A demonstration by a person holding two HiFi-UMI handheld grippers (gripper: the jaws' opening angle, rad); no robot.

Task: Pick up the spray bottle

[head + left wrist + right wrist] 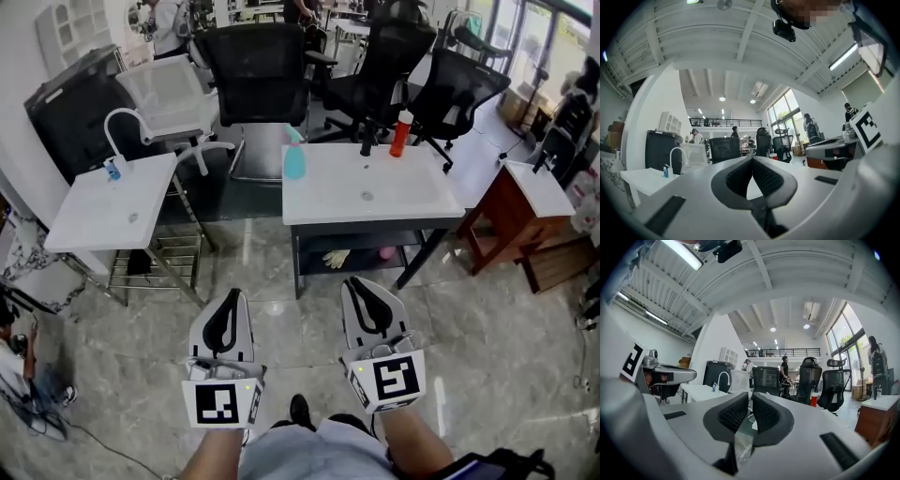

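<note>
nothing has been picked up yet: the spray bottle (294, 159) is left standing on the desk (366, 202), well ahead. the left hand-held gripper (232, 296) is clenched empty, the right hand-held gripper (354, 282) barely parted, empty.

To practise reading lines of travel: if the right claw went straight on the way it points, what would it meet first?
Probably the front edge of the white sink table ahead; how high the right claw rides against it is unclear.
</note>
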